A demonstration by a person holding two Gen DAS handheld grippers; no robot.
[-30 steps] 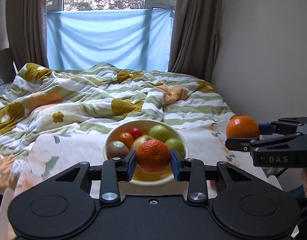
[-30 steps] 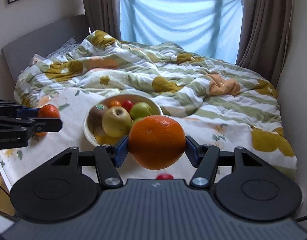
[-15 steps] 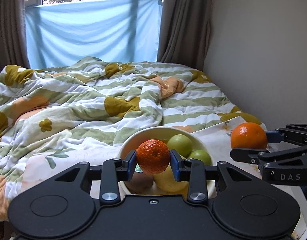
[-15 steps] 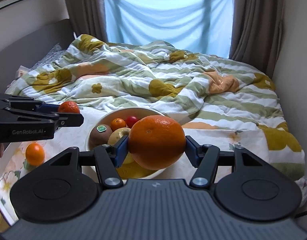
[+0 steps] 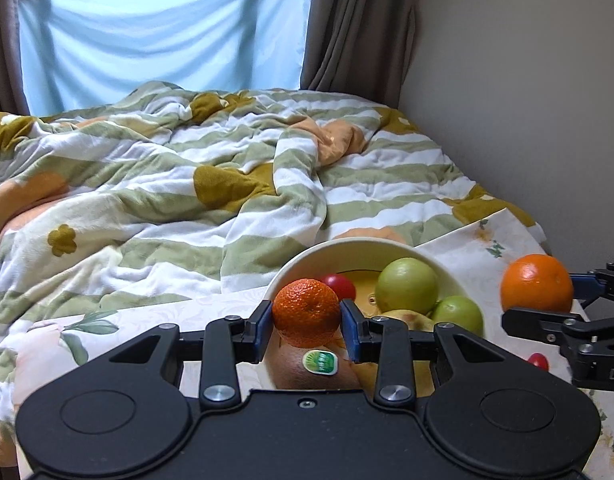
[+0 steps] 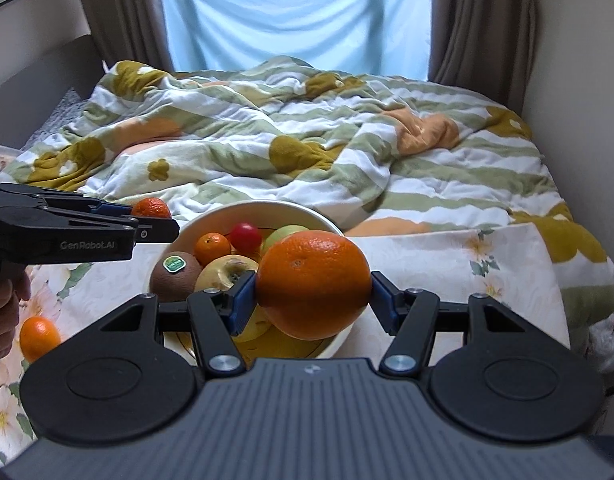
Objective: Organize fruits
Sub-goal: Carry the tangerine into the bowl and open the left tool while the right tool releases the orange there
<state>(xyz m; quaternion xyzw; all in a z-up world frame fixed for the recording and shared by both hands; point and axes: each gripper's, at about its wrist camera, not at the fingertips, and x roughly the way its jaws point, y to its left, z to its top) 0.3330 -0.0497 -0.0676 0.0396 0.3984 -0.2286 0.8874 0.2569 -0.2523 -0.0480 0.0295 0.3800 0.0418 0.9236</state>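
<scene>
A cream bowl (image 5: 307,258) (image 6: 307,213) on the flowered cloth holds green apples (image 5: 407,285), a yellow apple (image 6: 227,270), a kiwi with a sticker (image 6: 175,274), a small tangerine (image 6: 212,248) and a cherry tomato (image 6: 245,237). My left gripper (image 5: 307,322) is shut on a bumpy mandarin (image 5: 306,311) (image 6: 151,208) over the bowl's left rim. My right gripper (image 6: 313,294) is shut on a large orange (image 6: 313,284) (image 5: 537,283) over the bowl's near right side.
A loose tangerine (image 6: 39,338) lies on the flowered cloth (image 6: 447,264) left of the bowl; a cherry tomato (image 5: 538,361) lies right of it. The striped duvet (image 5: 187,184) covers the bed behind. A wall stands close on the right.
Both grippers have moved forward and lower toward the bowl, each still holding its fruit. The left one now sits over the bowl's left rim, the right over its near side.
</scene>
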